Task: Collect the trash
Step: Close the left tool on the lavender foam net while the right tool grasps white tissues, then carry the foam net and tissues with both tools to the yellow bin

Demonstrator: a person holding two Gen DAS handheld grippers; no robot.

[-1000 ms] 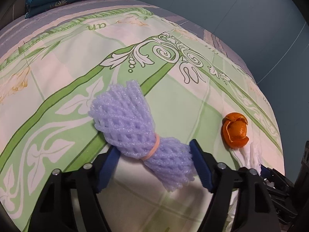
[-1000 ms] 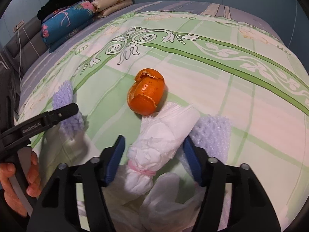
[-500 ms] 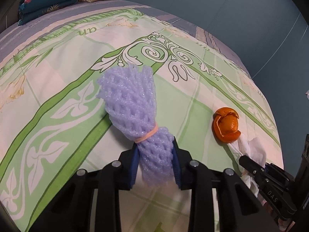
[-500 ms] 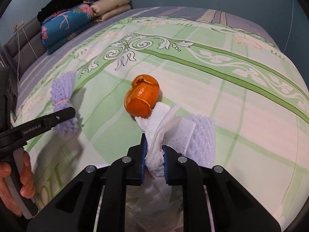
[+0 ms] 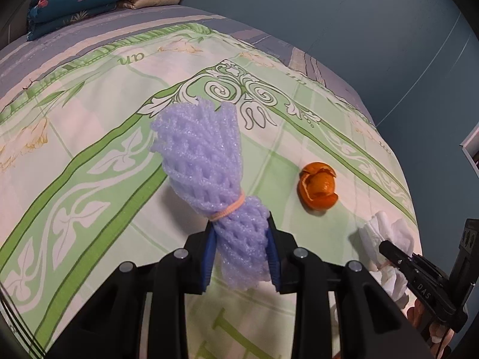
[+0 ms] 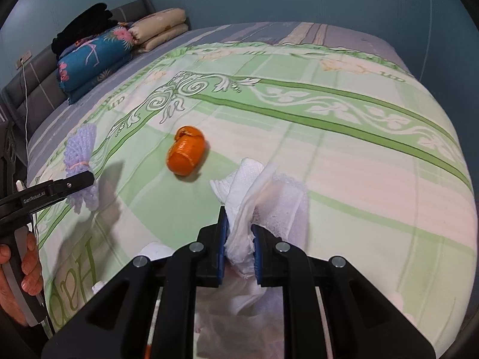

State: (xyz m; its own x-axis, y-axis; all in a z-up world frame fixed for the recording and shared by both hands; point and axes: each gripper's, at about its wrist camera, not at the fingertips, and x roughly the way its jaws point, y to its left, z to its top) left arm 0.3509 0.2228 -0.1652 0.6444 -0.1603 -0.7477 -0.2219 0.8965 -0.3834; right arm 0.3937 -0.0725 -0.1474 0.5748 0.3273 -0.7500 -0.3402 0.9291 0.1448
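Lifting 2 bits of trash off the bed (image 6: 344, 155): left gripper (image 5: 241, 255) clamped on purple foam net (image 5: 206, 161) below its rubber band, right gripper (image 6: 239, 251) pinching white tissue wad (image 6: 248, 191). Orange peel (image 6: 186, 154) left btwn them, prob next.

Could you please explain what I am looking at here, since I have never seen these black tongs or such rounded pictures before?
There is no robot: a person holds a two-finger gripper in each hand, and a fisheye camera on each looks forward along its fingers. One picture comes from the left gripper, which is shut on a purple foam net bound with a rubber band. The other comes from the right gripper, which is shut on a wad of white tissue. Both have just closed on their loads. Below lies a bed with a green patterned cover; an orange peel remains on it. Folded bedding sits at the far end.
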